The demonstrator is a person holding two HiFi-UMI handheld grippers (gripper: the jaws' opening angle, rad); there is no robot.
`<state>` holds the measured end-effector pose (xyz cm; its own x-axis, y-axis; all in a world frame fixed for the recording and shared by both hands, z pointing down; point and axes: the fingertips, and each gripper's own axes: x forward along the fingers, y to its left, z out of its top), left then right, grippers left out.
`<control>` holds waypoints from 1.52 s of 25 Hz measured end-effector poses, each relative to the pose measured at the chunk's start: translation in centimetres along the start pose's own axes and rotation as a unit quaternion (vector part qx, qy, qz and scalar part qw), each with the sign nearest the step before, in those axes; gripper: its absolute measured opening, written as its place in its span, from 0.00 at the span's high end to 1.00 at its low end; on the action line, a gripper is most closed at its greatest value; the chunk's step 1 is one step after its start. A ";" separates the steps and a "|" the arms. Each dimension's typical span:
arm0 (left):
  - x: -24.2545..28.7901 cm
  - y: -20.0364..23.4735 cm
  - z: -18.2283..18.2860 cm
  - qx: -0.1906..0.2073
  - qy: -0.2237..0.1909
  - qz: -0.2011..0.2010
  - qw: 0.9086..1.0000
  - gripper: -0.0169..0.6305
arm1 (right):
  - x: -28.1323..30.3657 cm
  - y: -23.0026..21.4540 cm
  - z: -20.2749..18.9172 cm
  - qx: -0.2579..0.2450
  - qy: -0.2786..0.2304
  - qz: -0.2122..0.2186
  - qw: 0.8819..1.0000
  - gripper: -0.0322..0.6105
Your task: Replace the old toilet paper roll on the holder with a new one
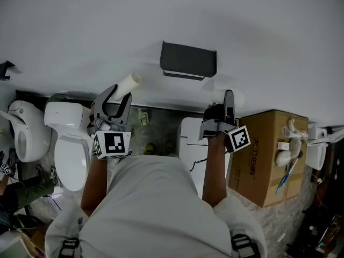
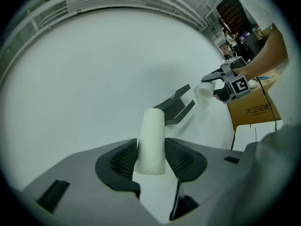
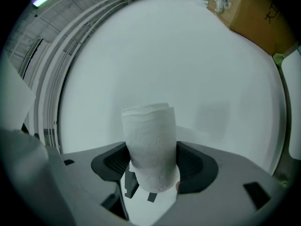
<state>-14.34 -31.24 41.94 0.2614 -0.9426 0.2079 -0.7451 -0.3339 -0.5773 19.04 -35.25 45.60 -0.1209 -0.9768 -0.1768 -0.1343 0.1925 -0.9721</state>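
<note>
White wall (image 1: pixel 258 26) across the background, tiled floor (image 1: pixel 161 130) below, seen steeply from above.

Dark holder (image 1: pixel 188 59) fixed to the wall, above and between the two grippers, touching neither. In the left gripper view, holder (image 2: pixel 176 106) ahead and to the right, well apart from the jaws.

Left gripper (image 1: pixel 119 97) clenched on a slim white tube (image 1: pixel 129 83); tube (image 2: pixel 151 140) upright between the ribbed pads, its upper end reaching past the jaw tips toward the wall.

Right gripper (image 1: pixel 228 98) clamped on a thick paper roll (image 3: pixel 150 145), both pads pressed into its soft sides, the roll standing out beyond the jaws. From the left gripper view, right gripper (image 2: pixel 214 84) and its roll (image 2: pixel 203 93) just right of the holder.

Marker cube (image 1: pixel 113 144) on the left gripper, another (image 1: pixel 239 138) on the right.

White toilet (image 1: pixel 70 144) under the left arm; cardboard box (image 1: pixel 269 155) at the right.
</note>
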 end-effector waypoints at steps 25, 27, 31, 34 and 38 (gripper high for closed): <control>-2.1 2.5 -3.4 -0.003 0.050 0.050 0.997 0.66 | 5.5 -2.9 -3.1 0.027 0.027 -0.020 0.999 0.48; -2.3 2.6 -3.8 -0.003 0.055 0.052 0.997 0.66 | 5.6 -3.2 -3.3 0.037 0.023 -0.020 0.999 0.48; -2.6 2.9 -4.3 -0.007 0.063 0.057 0.996 0.66 | 5.7 -3.4 -3.6 0.046 0.020 -0.017 0.999 0.51; -2.6 3.0 -4.5 -0.007 0.064 0.058 0.996 0.66 | 5.6 -3.6 -3.7 0.062 0.016 -0.009 0.998 0.51; -2.6 2.9 -4.5 -0.008 0.064 0.053 0.996 0.66 | 5.7 -3.8 -3.8 0.069 0.017 -0.005 0.997 0.51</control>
<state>-19.94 -29.72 43.33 0.1006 -0.9639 0.2463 -0.7745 -0.2313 -0.5888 15.12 -41.21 48.88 -0.1538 -0.9745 -0.1632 -0.0003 0.1652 -0.9863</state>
